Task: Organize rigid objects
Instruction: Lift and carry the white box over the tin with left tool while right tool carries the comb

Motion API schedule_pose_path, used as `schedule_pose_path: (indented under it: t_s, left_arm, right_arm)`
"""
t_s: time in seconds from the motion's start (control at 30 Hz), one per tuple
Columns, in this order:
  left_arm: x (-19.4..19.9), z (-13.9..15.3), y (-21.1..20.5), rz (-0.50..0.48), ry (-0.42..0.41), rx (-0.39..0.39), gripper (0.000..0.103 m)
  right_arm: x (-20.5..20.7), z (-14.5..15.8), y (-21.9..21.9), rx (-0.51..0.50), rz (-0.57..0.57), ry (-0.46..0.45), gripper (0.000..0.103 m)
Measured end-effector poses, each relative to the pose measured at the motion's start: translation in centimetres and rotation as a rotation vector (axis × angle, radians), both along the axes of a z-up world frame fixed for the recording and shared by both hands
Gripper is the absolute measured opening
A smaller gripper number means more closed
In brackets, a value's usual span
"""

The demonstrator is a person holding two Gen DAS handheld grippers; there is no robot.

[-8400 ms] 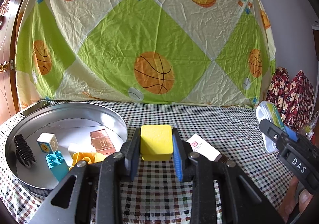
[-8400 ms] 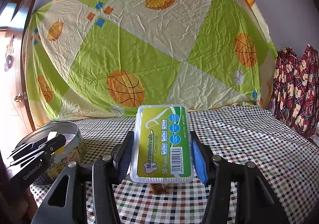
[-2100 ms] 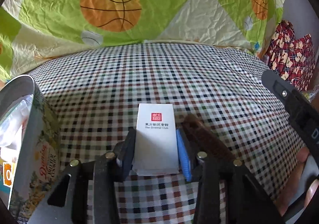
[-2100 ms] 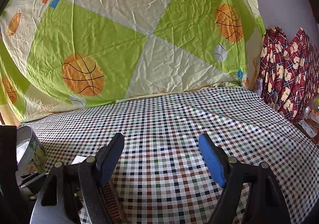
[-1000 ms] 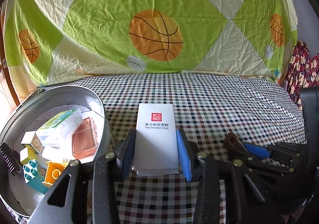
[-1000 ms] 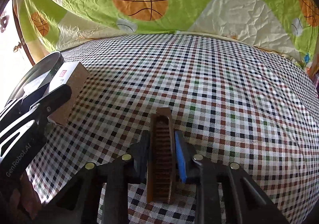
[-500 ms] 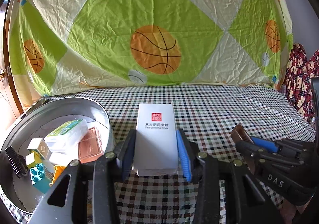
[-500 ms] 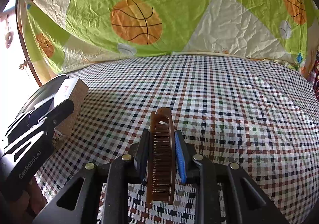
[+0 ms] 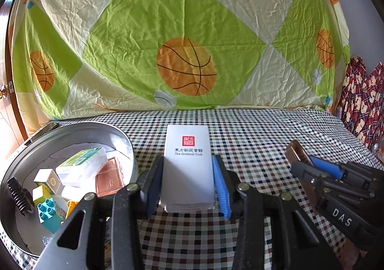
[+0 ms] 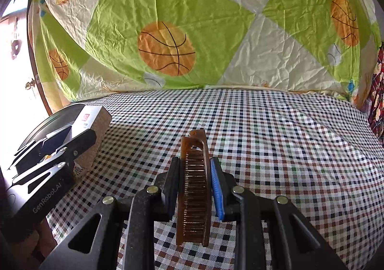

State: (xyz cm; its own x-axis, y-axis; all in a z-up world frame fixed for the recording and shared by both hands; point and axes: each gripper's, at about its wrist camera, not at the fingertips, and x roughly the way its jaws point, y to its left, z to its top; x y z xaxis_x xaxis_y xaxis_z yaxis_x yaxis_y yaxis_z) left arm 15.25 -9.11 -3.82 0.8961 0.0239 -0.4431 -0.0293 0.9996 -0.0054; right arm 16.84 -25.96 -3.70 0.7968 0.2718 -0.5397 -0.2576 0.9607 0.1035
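Note:
My left gripper (image 9: 187, 188) is shut on a white box (image 9: 187, 166) with a red seal, held above the checked cloth just right of the round metal tin (image 9: 115, 129). The tin holds a green floss case (image 9: 82, 169), a copper block (image 9: 109, 177), toy bricks (image 9: 48, 210) and a black hair clip (image 9: 20, 194). My right gripper (image 10: 195, 188) is shut on a brown comb (image 10: 194, 188), held off the cloth. It shows at the right of the left wrist view (image 9: 309, 164). The left gripper with the box shows in the right wrist view (image 10: 72, 135).
The checked tablecloth (image 10: 276, 140) covers the table. A basketball-print sheet (image 9: 187, 37) hangs behind it. Red patterned fabric (image 9: 364, 101) lies at the far right. A wooden door (image 9: 7, 92) stands at the left.
Both grippers have risen slightly with their loads. The tin and the table look lower in both views. The right gripper with the comb sits lower at the right of the left view.

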Motion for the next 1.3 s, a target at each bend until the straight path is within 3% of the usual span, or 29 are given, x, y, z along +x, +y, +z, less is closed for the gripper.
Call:
schedule_pose_path:
  t_s: [0.67, 1.1, 1.3]
  left_arm:
    - [-2.4, 0.8, 0.6, -0.023, -0.087, -0.015, 0.040]
    - [-4.4, 1.3, 2.4, 0.048, -0.173, -0.025, 0.040]
    - [-5.0, 1.4, 3.5, 0.068, -0.189, -0.043, 0.040]
  right_arm:
    - [-3.6, 1.6, 0.7, -0.010, -0.038, -0.196, 0.027]
    - [-5.6, 2.5, 2.5, -0.013, -0.041, -0.325, 0.027]
    - [-5.9, 2.9, 2.5, 0.013, -0.051, -0.339, 0.027]
